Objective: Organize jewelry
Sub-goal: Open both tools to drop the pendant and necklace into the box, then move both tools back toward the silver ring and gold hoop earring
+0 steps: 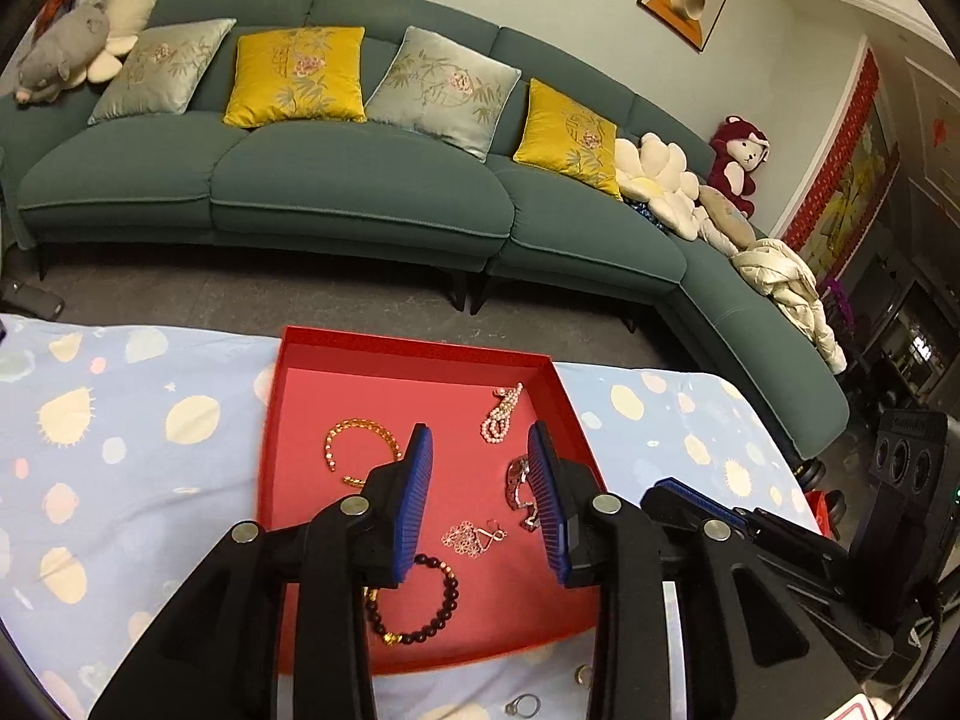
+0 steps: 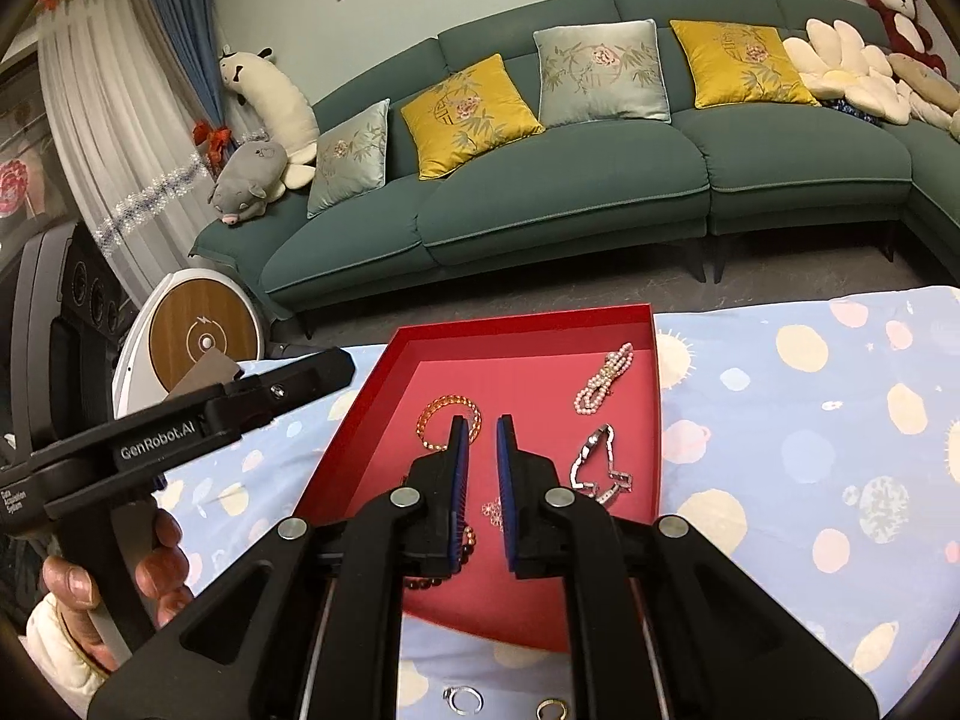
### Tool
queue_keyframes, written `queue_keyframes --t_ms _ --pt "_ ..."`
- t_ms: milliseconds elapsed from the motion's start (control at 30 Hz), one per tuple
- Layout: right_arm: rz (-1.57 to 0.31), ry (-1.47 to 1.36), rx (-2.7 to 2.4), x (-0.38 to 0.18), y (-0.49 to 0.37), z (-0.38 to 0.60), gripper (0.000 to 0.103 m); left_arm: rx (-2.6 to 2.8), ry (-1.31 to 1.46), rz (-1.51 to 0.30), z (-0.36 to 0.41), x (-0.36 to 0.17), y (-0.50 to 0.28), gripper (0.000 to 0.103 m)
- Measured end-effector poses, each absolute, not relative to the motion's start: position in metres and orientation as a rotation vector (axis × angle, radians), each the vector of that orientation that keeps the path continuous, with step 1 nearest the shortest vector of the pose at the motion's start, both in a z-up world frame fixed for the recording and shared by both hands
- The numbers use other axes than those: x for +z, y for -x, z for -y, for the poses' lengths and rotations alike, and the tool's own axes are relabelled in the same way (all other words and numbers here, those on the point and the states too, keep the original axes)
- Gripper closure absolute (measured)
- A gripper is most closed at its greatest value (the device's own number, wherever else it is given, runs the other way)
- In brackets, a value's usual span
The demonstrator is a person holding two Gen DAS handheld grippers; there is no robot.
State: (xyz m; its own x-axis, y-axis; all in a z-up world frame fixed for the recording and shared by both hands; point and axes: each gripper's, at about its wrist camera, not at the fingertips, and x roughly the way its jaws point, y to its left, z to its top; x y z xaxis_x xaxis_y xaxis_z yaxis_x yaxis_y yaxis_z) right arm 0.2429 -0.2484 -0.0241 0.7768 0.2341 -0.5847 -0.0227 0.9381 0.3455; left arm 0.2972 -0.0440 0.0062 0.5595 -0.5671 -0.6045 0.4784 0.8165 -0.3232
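Note:
A red tray [image 1: 420,354] [image 2: 528,321] lies on the blue patterned cloth. It holds a pearl strand [image 1: 501,414] [image 2: 603,381], an orange bead bracelet [image 1: 354,438] [image 2: 447,408], a silver chain bracelet [image 1: 517,483] [image 2: 600,465], a pink floral piece [image 1: 471,537] and a dark bead bracelet [image 1: 429,606]. My left gripper [image 1: 480,450] hovers open and empty over the tray. My right gripper [image 2: 482,429] hovers over the tray, jaws slightly apart, holding nothing. Two rings lie on the cloth in front of the tray: a silver ring [image 2: 463,699] [image 1: 523,705] and a gold ring [image 2: 551,710].
A green sofa [image 1: 360,180] with cushions and plush toys stands behind the table across a strip of grey floor. The right gripper's body [image 1: 750,528] lies right of the tray. In the right wrist view the left gripper's body [image 2: 180,420] is at left.

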Motion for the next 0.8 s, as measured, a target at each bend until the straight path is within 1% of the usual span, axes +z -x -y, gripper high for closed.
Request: queue_keyframes --t_ms 133,233,333,533,800 --pt "-0.666 -0.296 0.129 -0.019 -0.203 0.249 0.093 -0.603 0.095 -0.729 0.027 0.015 -0.260 0.072" --pt "-0.683 -0.283 0.110 -0.022 -0.173 0.248 0.093 -0.556 0.047 -0.731 0.016 0.010 -0.235 0.072" --pt "-0.711 -0.283 0.094 -0.031 -0.150 0.246 0.092 -0.521 0.022 -0.745 0.007 -0.002 -0.215 0.072" --pt "-0.771 -0.291 0.071 -0.058 -0.116 0.238 0.092 -0.507 0.082 -0.828 -0.009 -0.030 -0.191 0.072" --pt "-0.829 -0.274 0.060 -0.083 -0.093 0.226 0.092 -0.433 0.034 -0.880 -0.005 -0.054 -0.165 0.072"
